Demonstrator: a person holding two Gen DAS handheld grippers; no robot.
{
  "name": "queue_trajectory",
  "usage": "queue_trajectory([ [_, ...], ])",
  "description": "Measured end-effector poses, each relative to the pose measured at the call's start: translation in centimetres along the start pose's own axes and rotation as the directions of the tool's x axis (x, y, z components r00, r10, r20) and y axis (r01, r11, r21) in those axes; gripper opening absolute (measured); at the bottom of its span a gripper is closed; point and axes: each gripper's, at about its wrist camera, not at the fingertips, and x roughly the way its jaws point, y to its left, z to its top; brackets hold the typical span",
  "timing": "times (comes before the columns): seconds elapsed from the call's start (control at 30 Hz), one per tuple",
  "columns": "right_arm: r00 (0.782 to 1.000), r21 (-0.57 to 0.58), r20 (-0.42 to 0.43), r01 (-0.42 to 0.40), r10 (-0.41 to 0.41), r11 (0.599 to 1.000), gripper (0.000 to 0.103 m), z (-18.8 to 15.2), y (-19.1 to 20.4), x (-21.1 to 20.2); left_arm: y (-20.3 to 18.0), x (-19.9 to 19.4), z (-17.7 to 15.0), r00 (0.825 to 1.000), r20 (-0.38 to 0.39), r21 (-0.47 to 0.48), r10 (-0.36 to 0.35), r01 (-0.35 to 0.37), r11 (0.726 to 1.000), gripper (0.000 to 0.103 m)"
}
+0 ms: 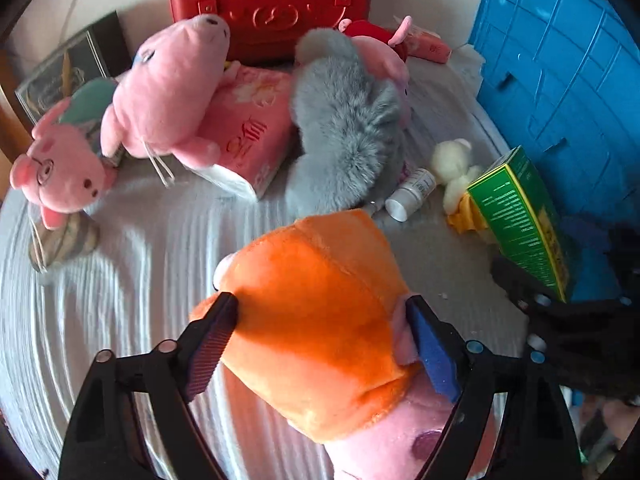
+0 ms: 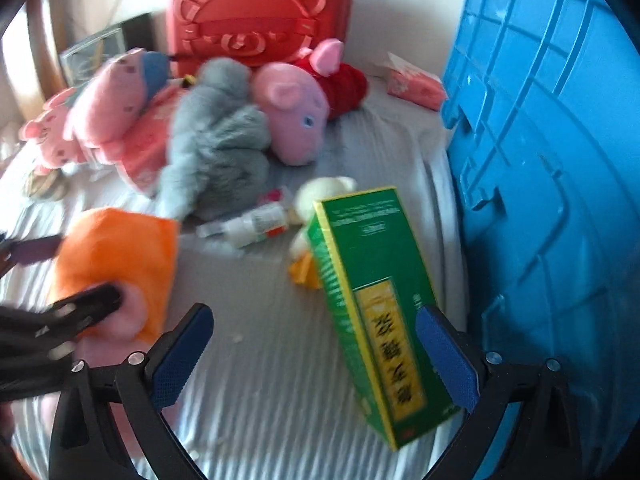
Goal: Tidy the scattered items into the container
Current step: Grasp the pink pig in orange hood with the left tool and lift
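My left gripper is shut on a pink pig plush in an orange dress, its pads pressed into both sides. The plush also shows at the left of the right wrist view. My right gripper is open. A green and yellow box leans between its fingers, resting against the right pad, with a wide gap to the left finger. The blue crate stands at the right and also shows in the left wrist view.
On the white bedcover lie pink plush toys, a grey plush, a pink tissue pack, a small white bottle, a cream plush and a red case at the back.
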Motion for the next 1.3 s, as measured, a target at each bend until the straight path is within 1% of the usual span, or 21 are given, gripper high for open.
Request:
queue_trajectory([
  [0.07,1.0,-0.008,-0.013,0.02,-0.02,1.0,0.103,0.2,0.2,1.1,-0.5,0.0,-0.1,1.0,-0.007,0.017,0.014,-0.014,1.0,0.085],
  [0.1,0.997,-0.016,0.001,0.08,-0.08,0.997,0.103,0.3,0.3,1.5,-0.8,0.0,-0.2,1.0,-0.012,0.019,0.022,-0.022,1.0,0.085],
  [0.17,0.992,-0.022,-0.005,0.128,-0.128,0.992,0.103,0.3,0.4,2.1,-1.4,-0.1,-0.4,0.999,-0.022,0.012,0.04,-0.04,0.999,0.086],
  [0.23,0.991,-0.024,-0.017,0.13,-0.13,0.991,0.103,0.3,0.4,2.1,-1.6,-0.2,-0.6,0.998,-0.022,0.01,0.053,-0.053,0.999,0.086],
  [0.3,0.996,0.0,-0.03,0.078,-0.078,0.997,0.103,0.1,0.3,1.5,-1.5,-0.4,-0.7,0.998,-0.027,0.0,0.053,-0.053,0.999,0.086],
  [0.37,0.999,0.08,-0.031,-0.041,0.044,0.996,0.102,-0.2,-0.1,0.4,-1.1,-0.7,-1.0,0.998,-0.022,0.001,0.053,-0.053,0.999,0.086],
  [0.43,0.992,0.115,-0.037,-0.112,0.116,0.987,0.102,-0.6,-0.5,-0.4,-0.6,-0.8,-1.5,0.995,-0.028,0.01,0.091,-0.091,0.996,0.087],
  [0.5,0.982,0.137,-0.035,-0.18,0.186,0.974,0.102,-1.0,-0.8,-1.2,-0.2,-1.3,-2.0,0.991,-0.009,0.024,0.133,-0.133,0.991,0.087],
  [0.57,0.985,0.129,-0.024,-0.168,0.172,0.977,0.102,-1.4,-0.5,-2.2,0.1,-2.2,-2.2,0.989,-0.002,0.017,0.148,-0.148,0.989,0.086],
  [0.63,0.993,0.101,-0.005,-0.114,0.115,0.988,0.102,-1.7,0.0,-2.9,0.5,-3.2,-1.8,0.997,0.002,-0.028,0.082,-0.082,0.996,0.086],
  [0.7,0.995,0.101,-0.003,-0.103,0.104,0.99,0.102,-1.7,-0.1,-3.0,0.4,-4.0,-1.4,1.0,0.015,-0.077,-0.005,0.006,0.997,0.086],
  [0.73,0.995,0.103,-0.003,-0.099,0.1,0.99,0.102,-1.8,-0.1,-3.3,0.1,-4.2,-1.2,0.999,0.022,-0.091,-0.03,0.032,0.995,0.086],
  [0.8,0.995,0.096,0.003,-0.098,0.099,0.991,0.102,-1.9,-0.2,-3.4,-0.6,-3.7,-1.0,0.999,0.022,-0.105,-0.03,0.032,0.994,0.086],
  [0.87,0.996,0.078,0.003,-0.087,0.087,0.993,0.101,-2.0,0.0,-3.3,-0.9,-2.2,-1.1,0.998,-0.016,-0.138,-0.058,0.055,0.989,0.086],
  [0.9,0.997,0.061,-0.001,-0.077,0.077,0.995,0.101,-2.2,0.2,-3.2,-0.9,-1.5,-1.3,0.998,-0.037,-0.156,-0.044,0.038,0.987,0.086],
  [0.97,0.998,0.032,-0.005,-0.061,0.062,0.998,0.101,-2.3,0.4,-2.9,-0.7,-0.9,-1.7,0.999,-0.039,-0.164,0.017,-0.023,0.986,0.087],
  [1.03,0.999,0.022,0.004,-0.052,0.052,0.998,0.101,-2.5,0.4,-2.8,-0.5,-0.1,-2.0,0.997,-0.049,-0.119,0.066,-0.072,0.99,0.09],
  [1.07,0.999,0.026,0.008,-0.05,0.05,0.998,0.101,-2.4,0.3,-2.7,-0.4,0.3,-2.2,0.997,-0.045,-0.109,0.055,-0.06,0.992,0.091],
  [1.13,0.999,0.029,0.014,-0.045,0.044,0.999,0.101,-2.1,0.3,-2.4,-0.7,0.6,-2.2,0.997,-0.028,-0.082,0.075,-0.077,0.994,0.09],
  [1.23,0.999,0.015,0.038,-0.008,0.007,1.0,0.101,-1.2,0.6,-1.7,-1.8,0.1,-1.8,0.991,0.014,0.003,0.133,-0.133,0.991,0.081],
  [1.3,0.998,0.005,0.054,0.022,-0.022,1.0,0.101,-0.5,0.8,-1.0,-2.1,-0.2,-1.3,0.981,0.05,0.075,0.188,-0.191,0.979,0.077],
])
